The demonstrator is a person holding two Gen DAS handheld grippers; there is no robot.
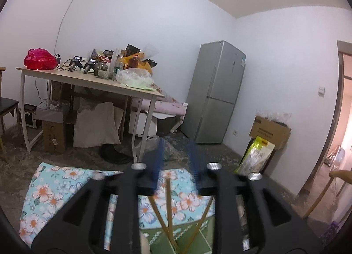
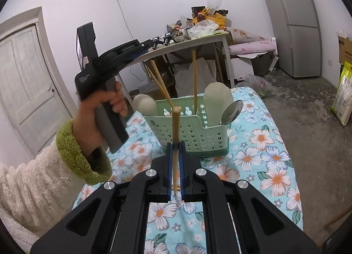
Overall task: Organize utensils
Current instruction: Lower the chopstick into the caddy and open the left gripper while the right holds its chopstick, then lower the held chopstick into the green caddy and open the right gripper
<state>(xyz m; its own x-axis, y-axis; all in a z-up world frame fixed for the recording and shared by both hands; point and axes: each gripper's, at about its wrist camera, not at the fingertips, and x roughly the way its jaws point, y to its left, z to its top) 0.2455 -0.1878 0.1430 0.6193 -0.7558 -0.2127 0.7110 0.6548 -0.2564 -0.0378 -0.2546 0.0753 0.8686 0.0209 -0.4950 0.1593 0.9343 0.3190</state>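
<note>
while clamping a chopstick (image 2: 175, 135), right gripper (image 2: 175, 150) before basket (image 2: 198, 135)

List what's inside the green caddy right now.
The green caddy holds three wooden chopsticks, two pale spoons and a metal spoon, all standing upright or leaning. Its perforated wall hides their lower ends and the bottom.

My left hand-held gripper (image 1: 179, 161) hangs with its blue pads apart and nothing pinched, over the green utensil basket (image 1: 187, 235) (only partly in view), where three chopsticks (image 1: 168, 201) stand splayed on the floral cloth (image 1: 57, 190); a cluttered bench (image 1: 92, 81) stands behind.
</note>
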